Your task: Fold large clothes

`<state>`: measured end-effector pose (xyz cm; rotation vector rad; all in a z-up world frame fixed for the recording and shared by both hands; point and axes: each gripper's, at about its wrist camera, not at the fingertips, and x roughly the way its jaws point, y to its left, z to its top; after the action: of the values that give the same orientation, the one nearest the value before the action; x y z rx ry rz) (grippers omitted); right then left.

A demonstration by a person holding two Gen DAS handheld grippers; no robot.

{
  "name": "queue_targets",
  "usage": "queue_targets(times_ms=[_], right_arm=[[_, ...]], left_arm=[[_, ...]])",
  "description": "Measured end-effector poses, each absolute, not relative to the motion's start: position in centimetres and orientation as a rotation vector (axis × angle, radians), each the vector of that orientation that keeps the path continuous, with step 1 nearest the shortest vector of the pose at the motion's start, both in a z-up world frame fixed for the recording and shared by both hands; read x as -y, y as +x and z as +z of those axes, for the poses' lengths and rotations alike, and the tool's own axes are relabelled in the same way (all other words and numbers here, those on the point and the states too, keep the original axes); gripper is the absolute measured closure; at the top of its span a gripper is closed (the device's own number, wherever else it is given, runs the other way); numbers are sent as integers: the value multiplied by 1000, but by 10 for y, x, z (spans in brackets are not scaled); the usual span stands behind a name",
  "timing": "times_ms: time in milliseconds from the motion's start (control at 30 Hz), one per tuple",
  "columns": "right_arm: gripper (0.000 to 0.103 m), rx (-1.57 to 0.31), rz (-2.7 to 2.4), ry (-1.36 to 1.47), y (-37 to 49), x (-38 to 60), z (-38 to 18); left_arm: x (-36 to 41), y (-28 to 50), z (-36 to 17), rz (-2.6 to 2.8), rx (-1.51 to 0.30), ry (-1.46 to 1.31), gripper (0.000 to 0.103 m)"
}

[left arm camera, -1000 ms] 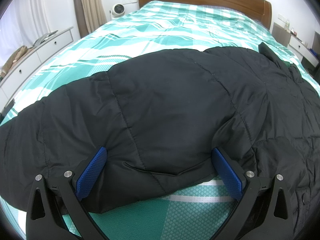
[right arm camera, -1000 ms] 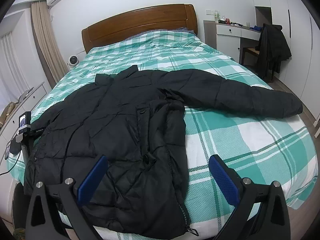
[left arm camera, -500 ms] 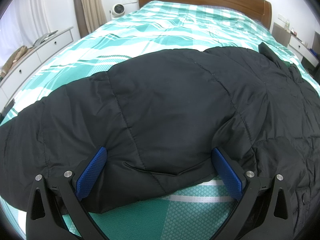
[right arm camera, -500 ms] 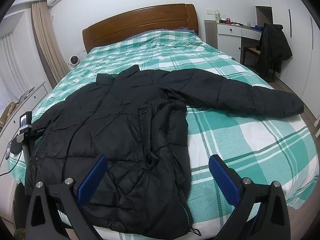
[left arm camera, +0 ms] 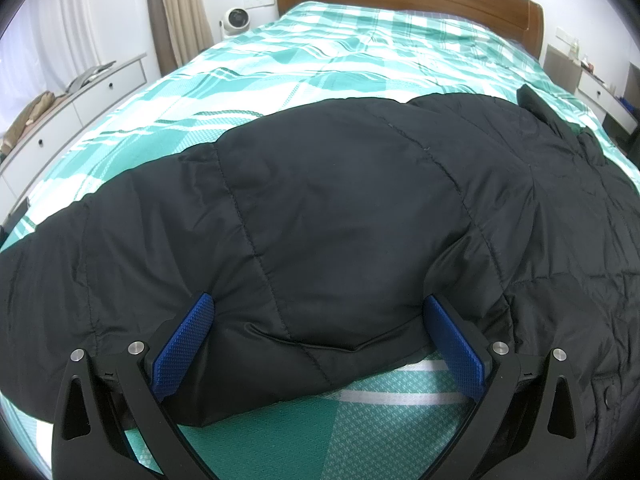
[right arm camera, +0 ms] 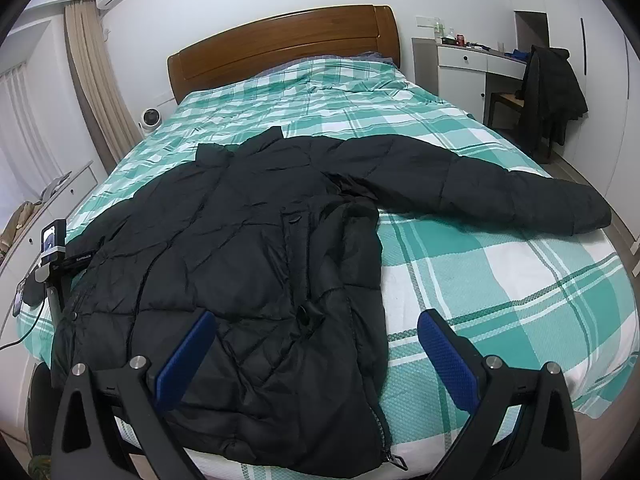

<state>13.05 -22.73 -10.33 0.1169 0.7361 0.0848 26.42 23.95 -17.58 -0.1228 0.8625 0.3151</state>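
A large black puffer jacket (right arm camera: 256, 248) lies spread face up on the bed, collar toward the headboard, one sleeve (right arm camera: 500, 196) stretched out to the right. In the left wrist view the other sleeve (left arm camera: 320, 220) fills the frame. My left gripper (left arm camera: 320, 320) is open, its blue pads on either side of the sleeve's near edge, not closed on it. My right gripper (right arm camera: 316, 332) hangs open above the jacket's lower hem, near the zipper, with nothing held.
The bed (right arm camera: 480, 300) has a green and white plaid cover and a wooden headboard (right arm camera: 280, 48). A white dresser (left arm camera: 72, 104) stands left, a desk with a chair draped in dark clothing (right arm camera: 552, 92) right. A small stand with a phone (right arm camera: 52, 240) is at the bed's left edge.
The right wrist view has drifted slightly, so the jacket sits a little further right in frame. The left gripper has not moved.
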Motion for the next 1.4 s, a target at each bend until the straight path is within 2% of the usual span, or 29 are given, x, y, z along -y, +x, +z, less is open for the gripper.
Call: queue_targets(times_ms=[1400], right_arm=[[0,-741,64,133,131,236,-105]], left_arm=[[-239,264,-176,315,-862,-123,0]])
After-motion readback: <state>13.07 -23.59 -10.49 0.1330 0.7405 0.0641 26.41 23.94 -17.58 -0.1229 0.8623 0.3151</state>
